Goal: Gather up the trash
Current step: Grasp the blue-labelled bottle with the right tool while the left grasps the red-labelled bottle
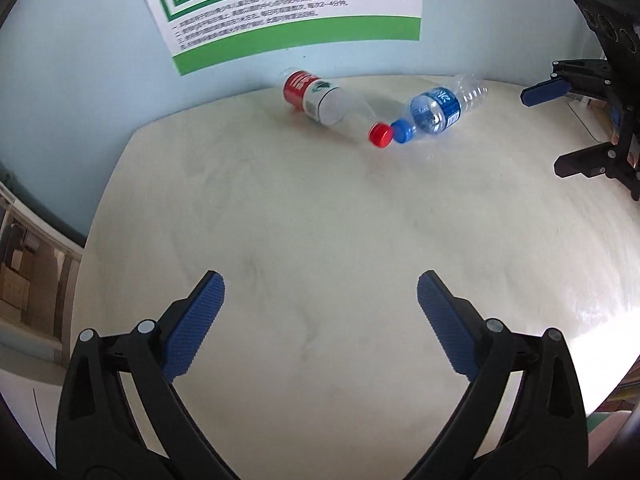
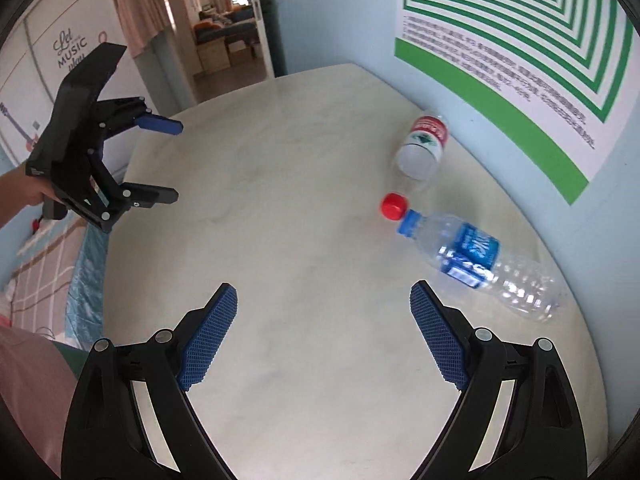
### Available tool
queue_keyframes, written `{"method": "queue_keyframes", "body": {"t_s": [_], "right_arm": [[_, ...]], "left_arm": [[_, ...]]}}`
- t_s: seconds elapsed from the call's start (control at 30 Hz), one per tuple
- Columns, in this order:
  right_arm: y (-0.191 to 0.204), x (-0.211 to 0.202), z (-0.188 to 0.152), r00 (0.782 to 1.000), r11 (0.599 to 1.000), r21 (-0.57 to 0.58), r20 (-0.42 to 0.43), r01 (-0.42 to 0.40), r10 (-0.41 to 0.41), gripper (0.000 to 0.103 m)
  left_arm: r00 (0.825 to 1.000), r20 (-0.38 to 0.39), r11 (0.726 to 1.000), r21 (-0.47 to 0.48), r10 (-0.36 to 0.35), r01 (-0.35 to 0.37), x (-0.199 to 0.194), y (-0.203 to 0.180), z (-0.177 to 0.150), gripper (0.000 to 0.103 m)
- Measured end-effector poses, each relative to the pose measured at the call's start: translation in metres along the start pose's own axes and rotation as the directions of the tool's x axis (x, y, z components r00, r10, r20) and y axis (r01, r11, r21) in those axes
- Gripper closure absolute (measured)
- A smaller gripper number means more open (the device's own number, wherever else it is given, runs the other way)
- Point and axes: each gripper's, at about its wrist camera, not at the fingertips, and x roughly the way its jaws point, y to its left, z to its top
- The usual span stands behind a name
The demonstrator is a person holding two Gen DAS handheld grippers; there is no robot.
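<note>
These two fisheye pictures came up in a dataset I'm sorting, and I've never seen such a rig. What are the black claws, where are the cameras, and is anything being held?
There is no robot here: a person holds a two-finger gripper in each hand, and each one carries a camera looking forward along its fingers. One picture is from the left gripper, the other from the right gripper; each also sees the other gripper at its edge. The blue pads are the fingertips. Both grippers are open and hold nothing. On the pale table lie two empty plastic bottles on their sides, near the wall with the green striped poster: a red-capped bottle and a blue-capped bottle, caps nearly meeting. Those are the trash to collect.
</note>
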Motion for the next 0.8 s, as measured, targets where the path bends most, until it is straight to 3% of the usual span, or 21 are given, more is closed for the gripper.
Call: {"method": "queue_keyframes", "body": {"t_s": [0.17,0.33,0.6,0.8], "right_arm": [[-0.044,-0.001,0.003,1.000,0.999,-0.029,-0.002,0.025,-0.025,0.015],[-0.082,0.020,0.011,1.000,0.997,-0.074,-0.015,0.015,-0.016,0.015],[-0.143,0.073,0.016,0.998,0.994,-0.109,-0.052,0.028,-0.033,0.015],[-0.160,0.100,0.012,0.995,0.989,-0.150,-0.097,0.001,-0.016,0.015]], "left_arm": [[1.000,-0.023,0.998,0.061,-0.007,0.008,0.029,-0.024,0.042,0.008],[0.998,-0.059,0.995,0.098,0.005,0.001,0.068,-0.024,0.081,0.007],[0.994,-0.101,0.995,0.099,0.036,-0.026,0.132,-0.019,0.138,0.007],[0.992,-0.123,0.996,0.089,0.019,-0.008,0.165,-0.024,0.159,0.007]]}}
